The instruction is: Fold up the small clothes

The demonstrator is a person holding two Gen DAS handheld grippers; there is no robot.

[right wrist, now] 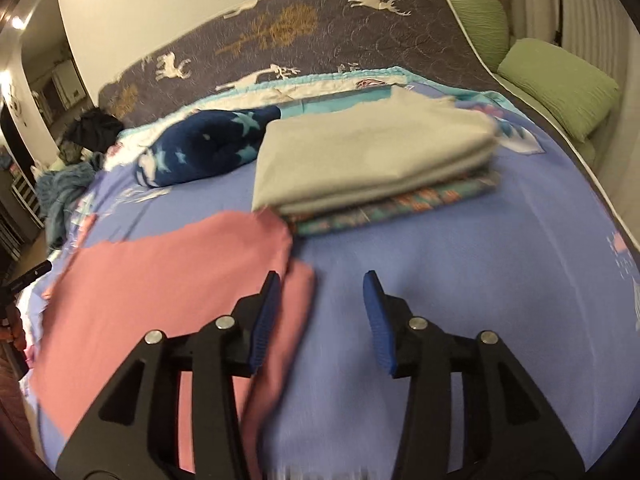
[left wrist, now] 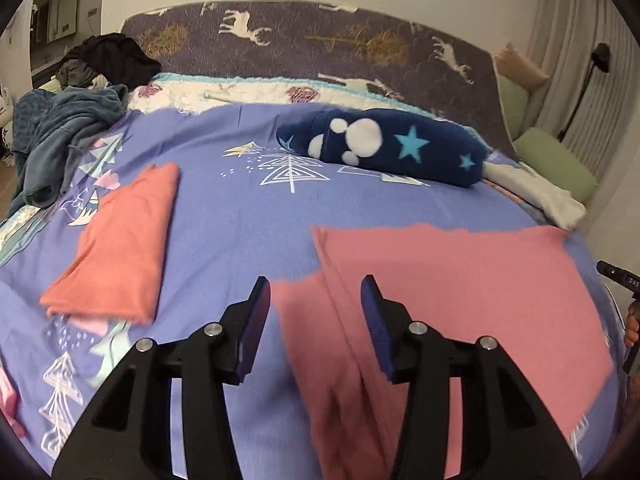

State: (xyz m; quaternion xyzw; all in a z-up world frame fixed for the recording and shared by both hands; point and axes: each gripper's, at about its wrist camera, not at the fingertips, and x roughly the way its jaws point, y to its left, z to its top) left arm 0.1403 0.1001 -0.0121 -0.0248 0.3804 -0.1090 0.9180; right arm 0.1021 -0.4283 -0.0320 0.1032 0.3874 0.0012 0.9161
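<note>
- The left tongs [left wrist: 316,300] are spread wide with nothing between their blue pads, hovering over the near left part of the pink garment [left wrist: 460,292].
- The pink garment lies flat on the bed [left wrist: 240,216], on its lilac sheet printed with white trees; a narrower strip of the same pink cloth runs toward the camera between the left tongs' fingers.
- The right tongs [right wrist: 320,300] are also spread wide and empty; their left finger sits over the right edge of the pink garment [right wrist: 172,276], their right finger over bare sheet.
- A folded orange-pink garment [left wrist: 120,244] rests on the sheet to the left, well apart from the pink one.
- A folded grey-white cloth [right wrist: 372,160] sits on top of a folded patterned cloth [right wrist: 400,208]; the stack's near left corner is just beside the pink garment's far right corner.
- A dark blue rolled blanket with stars and white dots [left wrist: 384,144] lies further back on the bed.
- A heap of blue and dark clothes [left wrist: 68,120] is piled at the far left edge of the bed.
- Green cushions [right wrist: 560,84] lie beyond the bed's right side.
</note>
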